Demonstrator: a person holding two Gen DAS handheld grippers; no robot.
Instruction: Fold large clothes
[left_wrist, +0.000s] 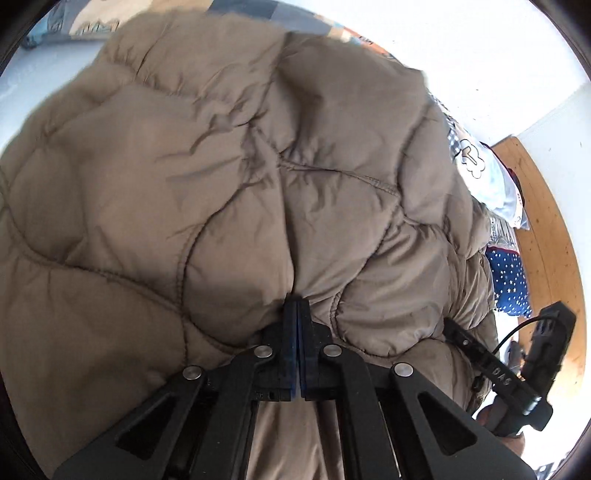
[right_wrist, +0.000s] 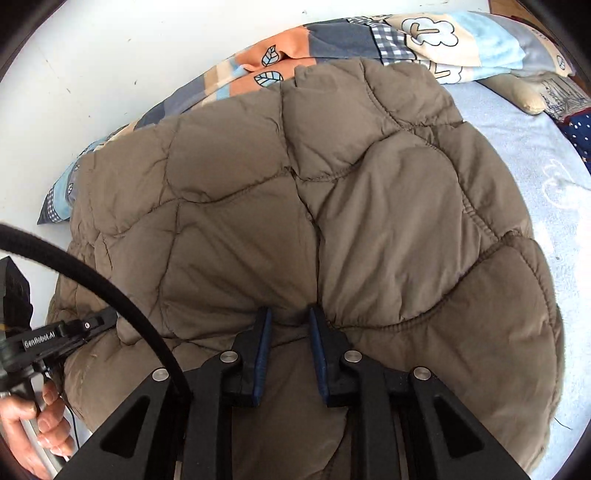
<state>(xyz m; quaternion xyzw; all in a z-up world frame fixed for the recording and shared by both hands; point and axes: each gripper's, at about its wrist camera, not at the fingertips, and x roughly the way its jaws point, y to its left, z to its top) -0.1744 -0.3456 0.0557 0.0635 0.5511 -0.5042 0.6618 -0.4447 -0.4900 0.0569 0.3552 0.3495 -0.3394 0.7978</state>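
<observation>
A large brown quilted puffer coat (left_wrist: 240, 166) lies on the bed and fills most of both views (right_wrist: 295, 203). My left gripper (left_wrist: 297, 306) is shut on a fold of the coat's near edge, its blue pads pressed together. My right gripper (right_wrist: 290, 314) has its blue pads a little apart, with a bunch of coat fabric between them; the pads press against it. The right gripper also shows at the right edge of the left wrist view (left_wrist: 517, 369), and the left gripper at the left edge of the right wrist view (right_wrist: 55, 339), held by a hand.
A patterned quilt (right_wrist: 332, 44) lies bunched behind the coat against the white wall. A light blue bed sheet (right_wrist: 535, 166) lies to the right. A navy dotted cloth (left_wrist: 509, 280) and a wooden bed frame (left_wrist: 546, 221) are beside the coat.
</observation>
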